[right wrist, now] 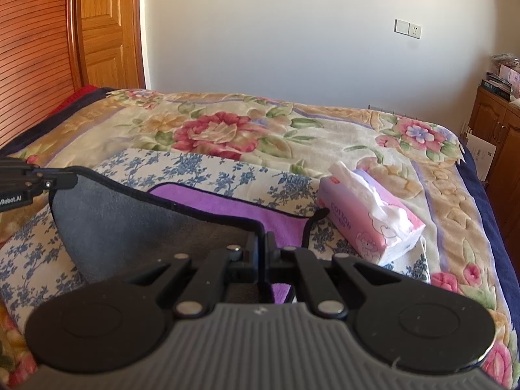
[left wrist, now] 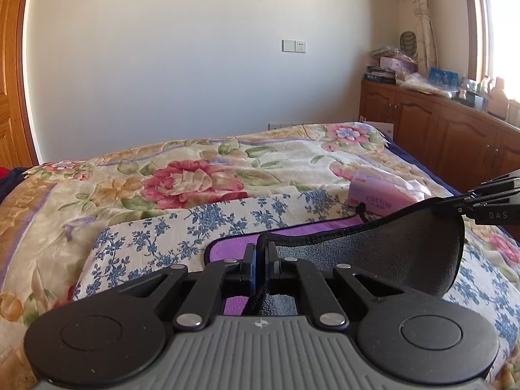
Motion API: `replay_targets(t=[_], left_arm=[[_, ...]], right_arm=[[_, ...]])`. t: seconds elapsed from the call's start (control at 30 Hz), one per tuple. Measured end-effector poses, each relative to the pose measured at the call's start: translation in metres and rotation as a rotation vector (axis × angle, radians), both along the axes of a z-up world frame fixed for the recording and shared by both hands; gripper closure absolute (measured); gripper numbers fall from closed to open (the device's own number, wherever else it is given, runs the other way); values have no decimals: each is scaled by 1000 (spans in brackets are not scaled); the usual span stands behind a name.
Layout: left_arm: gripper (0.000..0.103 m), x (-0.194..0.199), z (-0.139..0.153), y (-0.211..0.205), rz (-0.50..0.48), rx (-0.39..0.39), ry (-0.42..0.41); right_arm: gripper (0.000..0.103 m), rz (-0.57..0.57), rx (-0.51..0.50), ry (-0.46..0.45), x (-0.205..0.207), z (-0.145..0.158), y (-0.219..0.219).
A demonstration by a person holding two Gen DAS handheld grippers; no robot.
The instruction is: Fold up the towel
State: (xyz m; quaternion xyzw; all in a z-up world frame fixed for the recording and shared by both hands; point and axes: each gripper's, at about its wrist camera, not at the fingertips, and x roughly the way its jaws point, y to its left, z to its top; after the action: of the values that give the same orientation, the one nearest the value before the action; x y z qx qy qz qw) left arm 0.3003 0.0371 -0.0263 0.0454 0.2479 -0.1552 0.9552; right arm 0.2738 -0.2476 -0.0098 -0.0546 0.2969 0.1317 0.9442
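Observation:
The towel is purple on one face (left wrist: 234, 243) and grey on the other (left wrist: 406, 253), with a black hem. It lies on a blue-flowered cloth (left wrist: 156, 237) on the bed. My left gripper (left wrist: 260, 256) is shut on one near corner. My right gripper (right wrist: 261, 247) is shut on the other near corner. Both corners are lifted, so the grey underside (right wrist: 130, 227) hangs between the grippers above the flat purple part (right wrist: 234, 208). The right gripper also shows at the right edge of the left wrist view (left wrist: 461, 206), and the left gripper at the left edge of the right wrist view (right wrist: 61, 177).
A pink tissue box (right wrist: 373, 224) lies on the bed just right of the towel; it also shows in the left wrist view (left wrist: 377, 195). A floral blanket (left wrist: 195, 175) covers the bed. Wooden cabinets (left wrist: 438, 130) stand to the right, a wooden door (right wrist: 104, 26) at left.

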Motion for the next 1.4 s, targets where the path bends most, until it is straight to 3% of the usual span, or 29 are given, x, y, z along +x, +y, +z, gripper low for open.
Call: replay_targets(t=[1.4], left_arm=[[97,80,-19,-16,43,40,-53]], right_arm=[[99,-51,19,-76,76,-22,-4]])
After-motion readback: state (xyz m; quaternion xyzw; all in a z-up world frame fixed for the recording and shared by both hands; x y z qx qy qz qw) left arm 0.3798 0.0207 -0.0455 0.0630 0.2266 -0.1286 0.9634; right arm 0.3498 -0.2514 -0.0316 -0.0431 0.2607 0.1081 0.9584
